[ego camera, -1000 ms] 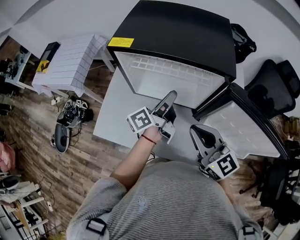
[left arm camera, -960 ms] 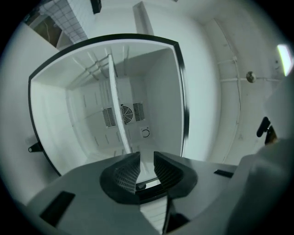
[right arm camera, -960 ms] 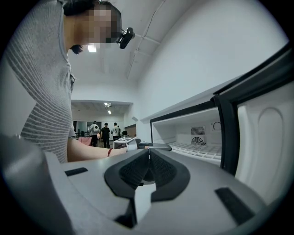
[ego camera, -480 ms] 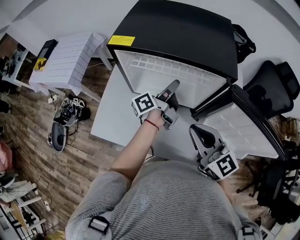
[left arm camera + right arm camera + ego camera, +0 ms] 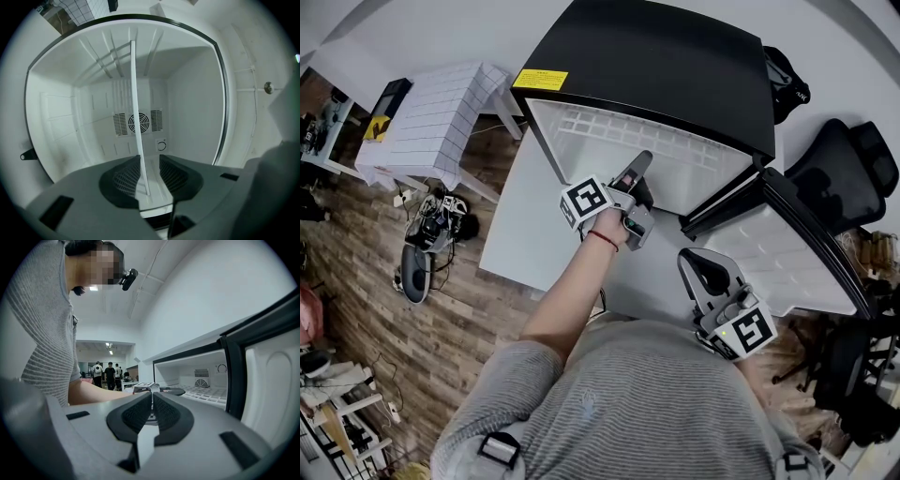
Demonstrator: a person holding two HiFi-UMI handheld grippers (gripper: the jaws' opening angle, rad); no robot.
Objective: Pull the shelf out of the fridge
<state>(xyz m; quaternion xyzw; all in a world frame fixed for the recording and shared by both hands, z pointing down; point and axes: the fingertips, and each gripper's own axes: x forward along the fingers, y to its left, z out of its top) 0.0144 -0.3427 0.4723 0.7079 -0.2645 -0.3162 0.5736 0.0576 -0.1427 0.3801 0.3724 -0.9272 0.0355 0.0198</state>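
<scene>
The fridge (image 5: pixel 656 56) is sitting on the white table (image 5: pixel 520 225) at 12 o'clock in the head view. Its door (image 5: pixel 797 253) is hanging open toward 4 o'clock. The shelf (image 5: pixel 619 136) is lying inside the white compartment, showing there as a pale grid under the black top.

The left hand-held gripper (image 5: pixel 637 167) is reaching from the middle of the head view toward 1 o'clock, with its tips at the mouth of the compartment. In the left gripper view the shelf (image 5: pixel 133 93) is showing edge-on as a thin white strip. The strip is running from 12 o'clock down to the left hand-held gripper (image 5: pixel 149 161). The jaws are standing spread with the shelf's front edge between them. The pad (image 5: pixel 123 180) at 9 o'clock of the strip is lying right against it, and the opposite pad is keeping a narrow gap. A round fan grille (image 5: pixel 137 123) is showing on the back wall behind the shelf.

The right hand-held gripper (image 5: pixel 694 264) is hovering over the table at 4 o'clock from the left one, just in front of the door's inner edge. In the right gripper view its jaws (image 5: pixel 152 397) are pressed together with nothing between them. The shelf (image 5: pixel 206 392) is lying at 3 o'clock of them inside the open fridge.

A black office chair (image 5: pixel 848 169) is standing at 3 o'clock of the fridge.
</scene>
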